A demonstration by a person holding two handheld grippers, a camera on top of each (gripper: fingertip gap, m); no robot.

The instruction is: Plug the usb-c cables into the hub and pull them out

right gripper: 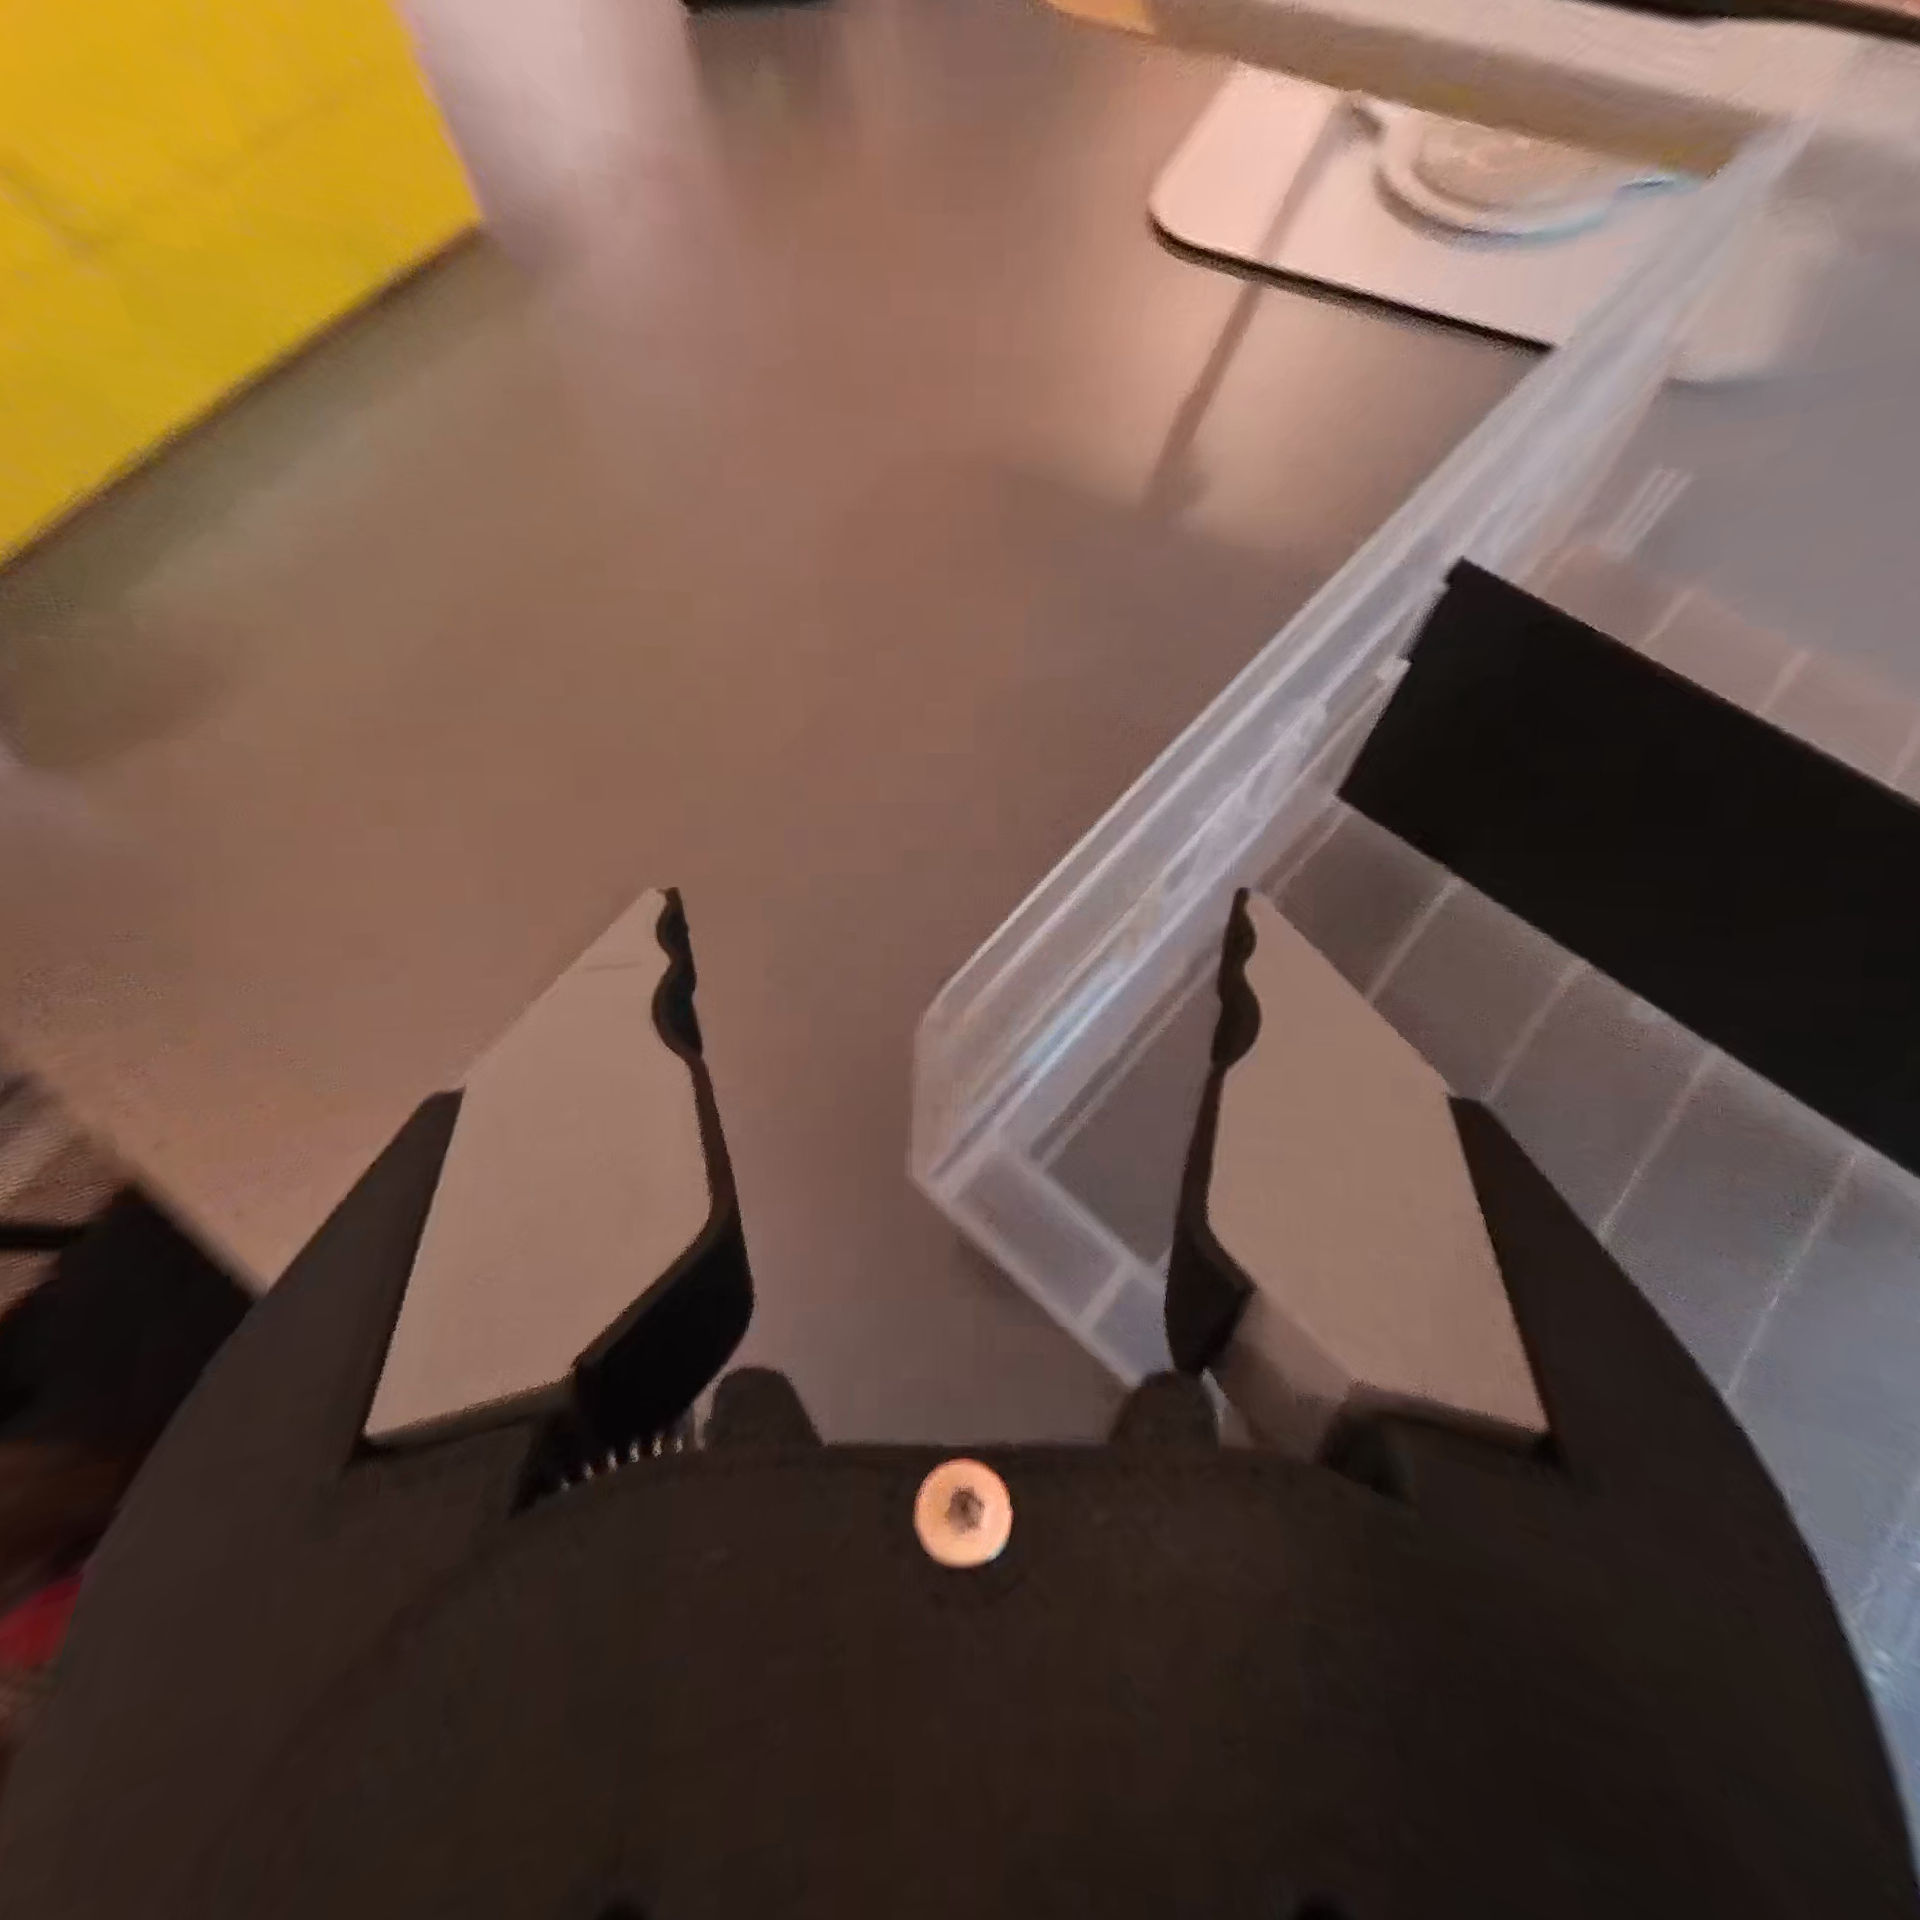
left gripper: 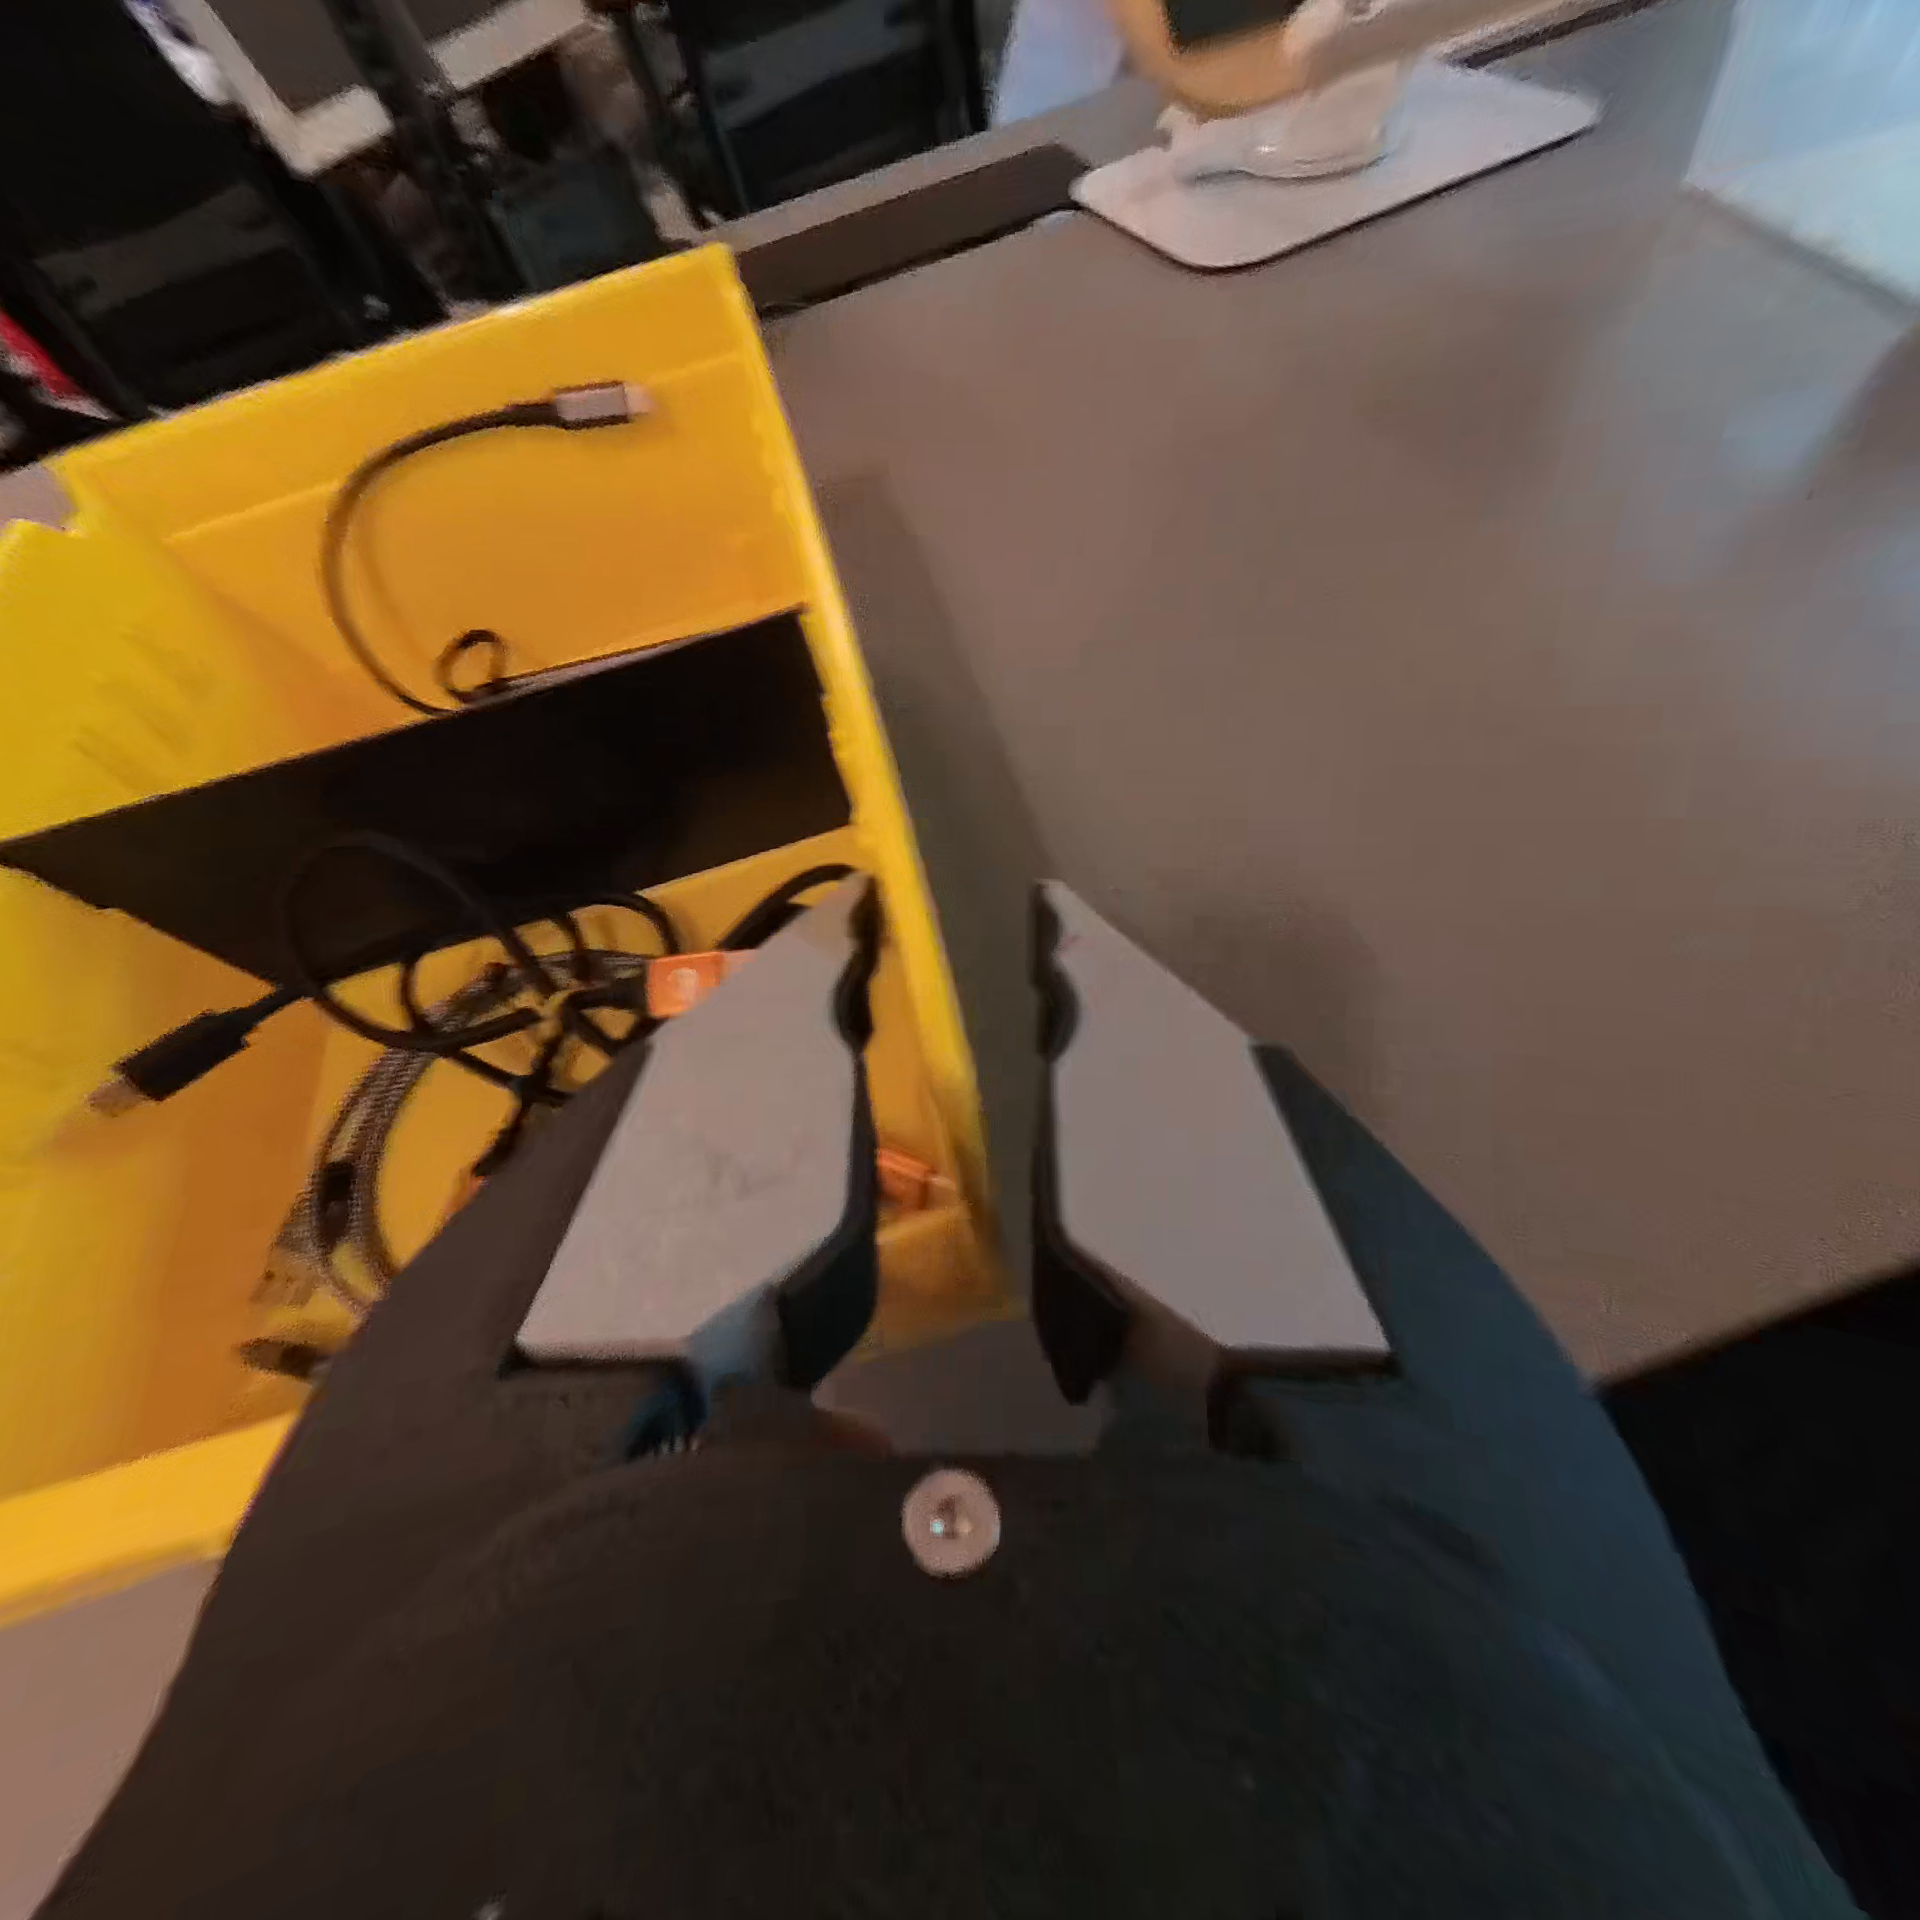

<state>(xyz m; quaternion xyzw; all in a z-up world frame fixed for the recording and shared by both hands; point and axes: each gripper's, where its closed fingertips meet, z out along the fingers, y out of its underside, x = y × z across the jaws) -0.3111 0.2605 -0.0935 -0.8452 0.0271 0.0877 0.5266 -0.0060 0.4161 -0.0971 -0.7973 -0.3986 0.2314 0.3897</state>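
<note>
In the left wrist view a yellow bin stands on the grey table at the left. A black divider splits it. The far part holds a short black cable with a silver plug, perhaps the hub's lead. The near part holds a tangle of black and braided usb-c cables, one with an orange plug. My left gripper is open and empty above the bin's right wall. My right gripper is open and empty over the table, at the corner of a clear bin.
A clear plastic bin with a black divider stands at the right. A white flat stand base sits at the table's far side; it also shows in the right wrist view. The yellow bin shows far left there.
</note>
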